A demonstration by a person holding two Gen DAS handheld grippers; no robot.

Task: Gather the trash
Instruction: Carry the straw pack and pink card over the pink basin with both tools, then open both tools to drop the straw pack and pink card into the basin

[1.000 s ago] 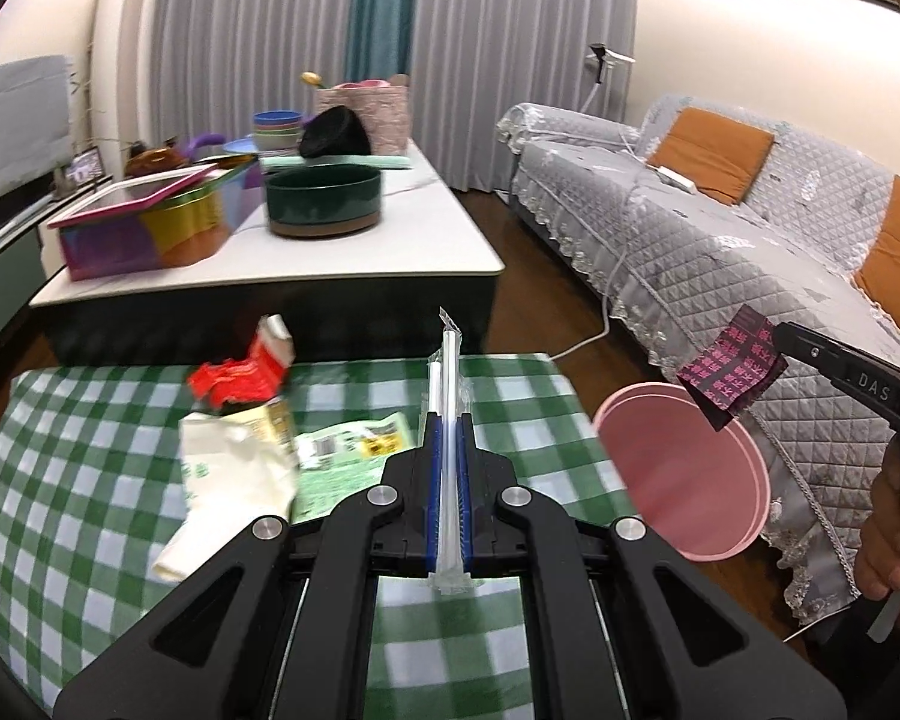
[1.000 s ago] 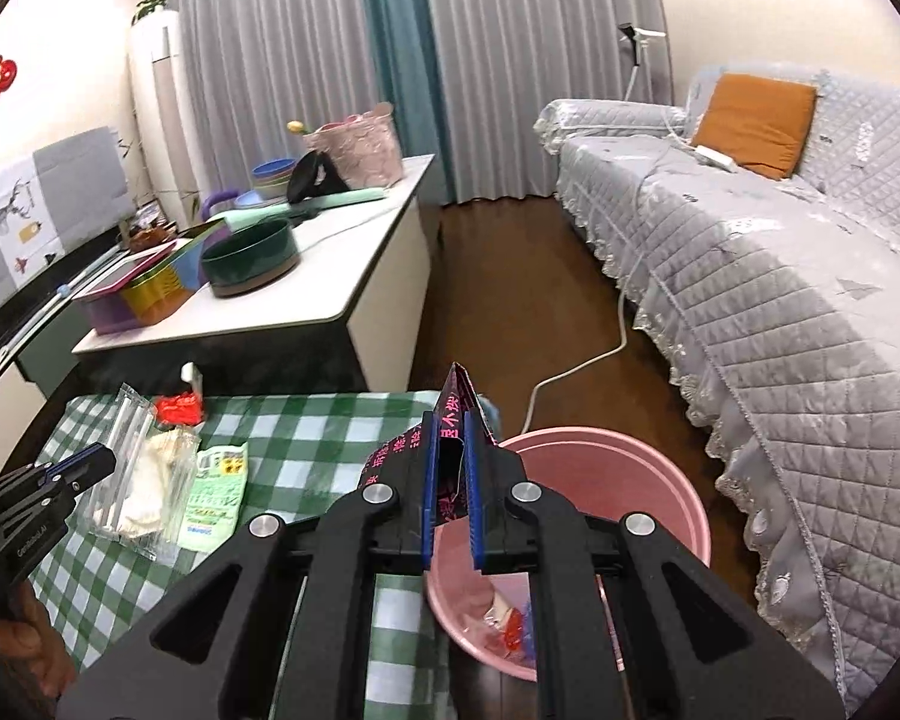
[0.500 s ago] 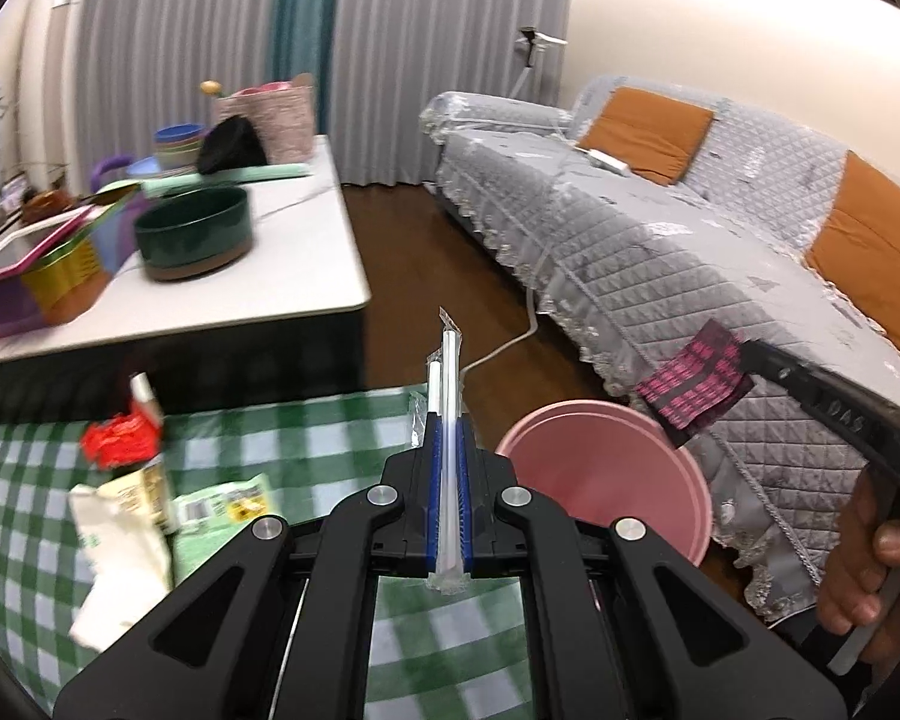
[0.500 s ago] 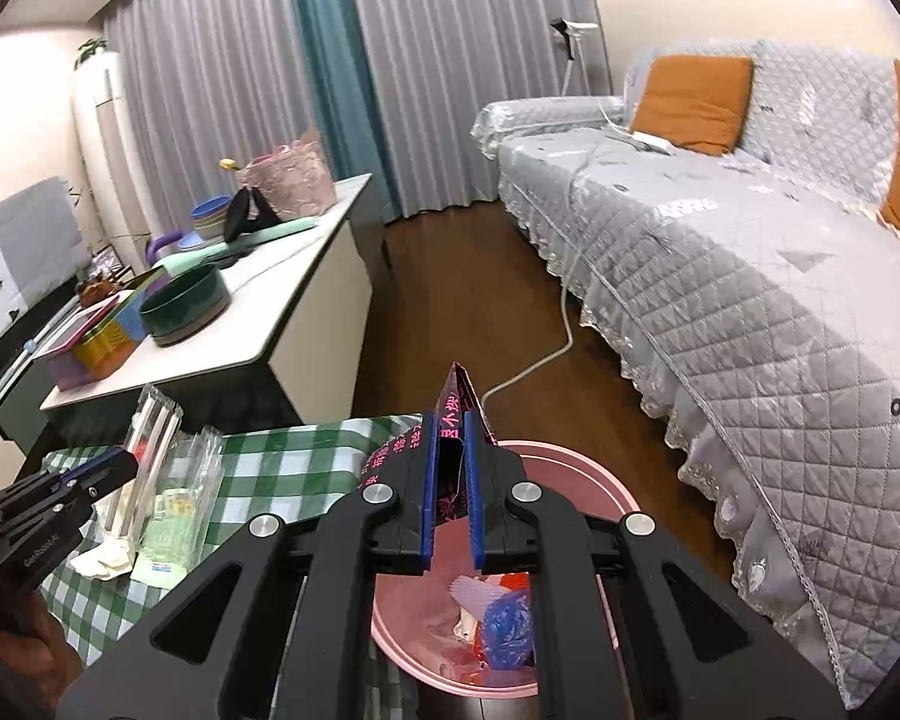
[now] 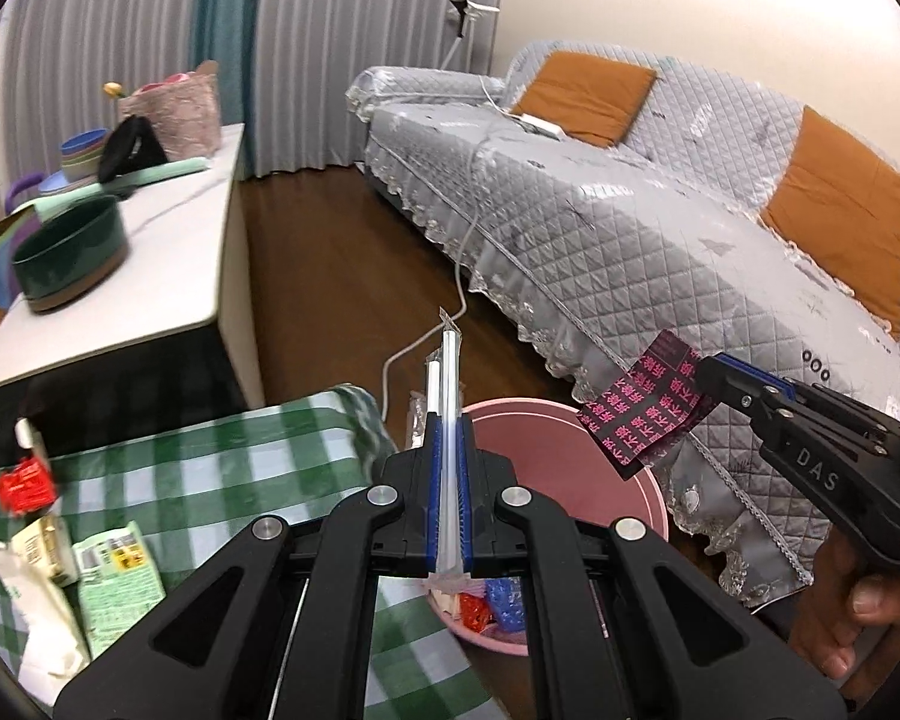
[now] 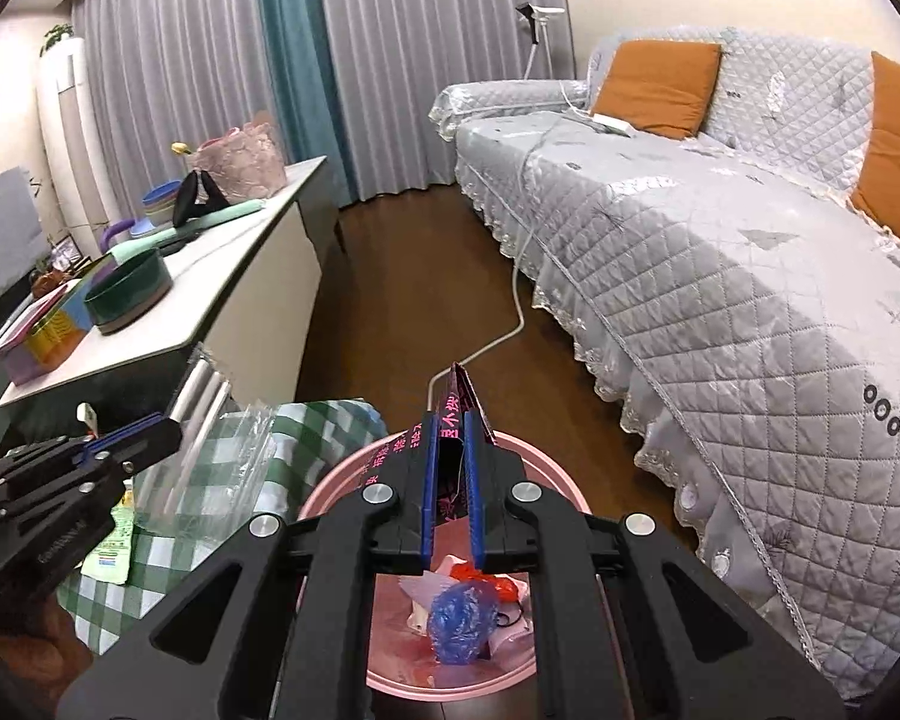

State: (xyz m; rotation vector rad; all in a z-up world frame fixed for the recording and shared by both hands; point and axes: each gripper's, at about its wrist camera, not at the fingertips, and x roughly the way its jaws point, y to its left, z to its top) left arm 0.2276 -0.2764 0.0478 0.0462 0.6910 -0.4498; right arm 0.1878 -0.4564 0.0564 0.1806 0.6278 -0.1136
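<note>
My left gripper is shut on a clear plastic wrapper with white straws, which also shows in the right wrist view, held at the left rim of the pink trash bucket. My right gripper is shut on a dark wrapper with pink print, seen too in the left wrist view, held over the bucket. The bucket holds blue, red and white scraps. More trash lies on the green checked cloth: a red packet, a white wrapper and a green packet.
A grey quilted sofa with orange cushions stands right of the bucket. A white cable runs across the dark wood floor. A white table at the back left carries a green bowl and other items.
Both grippers have swung right towards the bucket with their wrappers. The left gripper has left the cloth's middle and now stands at the bucket's rim; the right is over the bucket's inside.
</note>
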